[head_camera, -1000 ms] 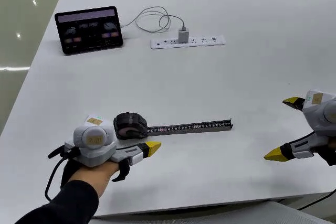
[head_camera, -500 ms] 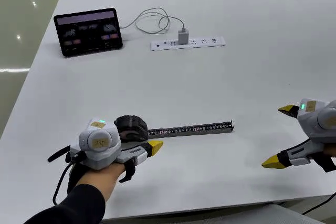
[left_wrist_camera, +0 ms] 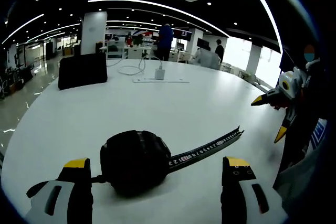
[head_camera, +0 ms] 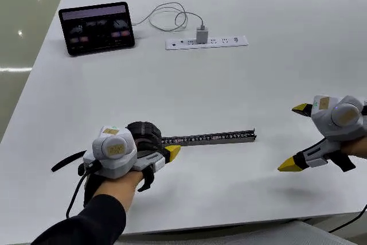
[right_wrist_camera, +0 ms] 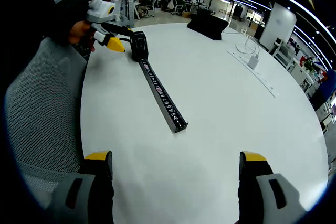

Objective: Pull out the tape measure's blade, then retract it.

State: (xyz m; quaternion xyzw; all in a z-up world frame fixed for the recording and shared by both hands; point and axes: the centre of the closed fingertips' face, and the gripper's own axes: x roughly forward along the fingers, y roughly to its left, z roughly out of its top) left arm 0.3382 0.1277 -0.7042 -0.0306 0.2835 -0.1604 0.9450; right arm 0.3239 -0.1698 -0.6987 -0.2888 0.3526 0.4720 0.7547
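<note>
In the head view, your left gripper (head_camera: pixel 163 147) sits at the tape measure case (head_camera: pixel 144 133), which rests on the white table (head_camera: pixel 229 84). Its near yellow-tipped jaw lies just beside the case. The blade (head_camera: pixel 209 138) lies flat, drawn out of the case toward your right gripper (head_camera: pixel 293 137). That gripper is well apart from the blade's end, jaws spread and gripping nothing. Far beyond the case stand a tablet (head_camera: pixel 96 27) and a power strip (head_camera: pixel 206 42).

In the left gripper view, your jaws are spread wide with the case (left_wrist_camera: pixel 135 163) between them and a gap on each side, so nothing is clamped. The blade (left_wrist_camera: pixel 207 149) leads off from the case, and your right gripper (left_wrist_camera: pixel 269 117) hangs past its tip.

In the right gripper view, your jaws stand released with bare table between them. The blade (right_wrist_camera: pixel 163 98) has its hooked end just ahead of them and runs away to the case (right_wrist_camera: pixel 139 43), where your left gripper (right_wrist_camera: pixel 119 44) is.
</note>
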